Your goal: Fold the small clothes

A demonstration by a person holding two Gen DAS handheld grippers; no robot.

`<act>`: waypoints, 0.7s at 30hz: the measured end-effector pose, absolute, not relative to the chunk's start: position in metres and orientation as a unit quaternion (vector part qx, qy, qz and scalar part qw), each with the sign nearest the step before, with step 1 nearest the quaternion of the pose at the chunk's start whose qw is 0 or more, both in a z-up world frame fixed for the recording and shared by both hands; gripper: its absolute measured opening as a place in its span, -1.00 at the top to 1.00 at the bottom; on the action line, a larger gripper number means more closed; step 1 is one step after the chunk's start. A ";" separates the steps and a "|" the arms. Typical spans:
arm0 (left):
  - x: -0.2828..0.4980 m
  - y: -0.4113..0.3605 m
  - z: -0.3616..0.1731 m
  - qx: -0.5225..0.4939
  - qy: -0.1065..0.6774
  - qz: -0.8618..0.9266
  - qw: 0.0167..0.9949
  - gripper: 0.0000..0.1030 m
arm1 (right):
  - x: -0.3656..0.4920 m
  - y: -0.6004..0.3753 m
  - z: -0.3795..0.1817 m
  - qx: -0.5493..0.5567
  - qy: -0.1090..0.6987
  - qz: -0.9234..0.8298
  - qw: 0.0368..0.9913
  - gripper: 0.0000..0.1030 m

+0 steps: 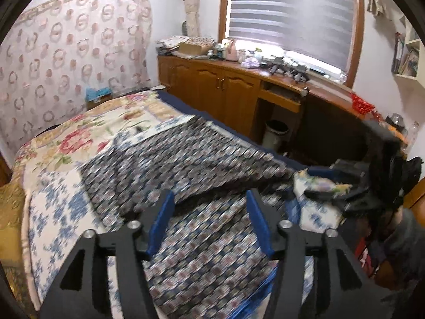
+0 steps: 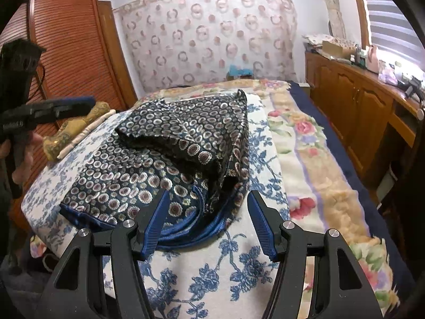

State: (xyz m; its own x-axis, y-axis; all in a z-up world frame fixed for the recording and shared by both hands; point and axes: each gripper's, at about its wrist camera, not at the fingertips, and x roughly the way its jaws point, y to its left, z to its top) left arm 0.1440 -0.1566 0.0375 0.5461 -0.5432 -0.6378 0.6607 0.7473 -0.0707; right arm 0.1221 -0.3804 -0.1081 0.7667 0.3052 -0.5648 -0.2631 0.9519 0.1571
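One small garment (image 2: pixel 170 159), dark thin cloth printed with pale rings, blue satin hem, lying partly folded and rumpled on a white cushion with blue flowers (image 2: pixel 239 260) on the bed. Left gripper (image 1: pixel 209 199) spread wide over the cloth, holding nothing; right gripper (image 2: pixel 208 199) wide too, just over the hem. Perhaps one waste bin (image 1: pixel 276 133) under the wooden desk, contents blurred

Blurred patterned garment (image 1: pixel 186 159) between spread fingers (image 1: pixel 162 220), seemingly unheld.
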 end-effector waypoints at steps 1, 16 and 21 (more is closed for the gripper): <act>0.145 -0.149 0.031 0.089 0.336 -0.337 0.875 -0.11 | 0.124 -0.378 -0.106 0.033 0.305 0.152 0.940 -0.21; 0.177 -0.067 -0.058 0.073 0.424 -0.223 0.875 -0.12 | 0.159 -0.319 -0.087 -0.023 0.302 0.194 0.933 -0.21; 0.174 -0.066 -0.061 0.077 0.420 -0.222 0.877 -0.12 | 0.182 -0.294 -0.084 -0.042 0.310 0.218 0.924 -0.21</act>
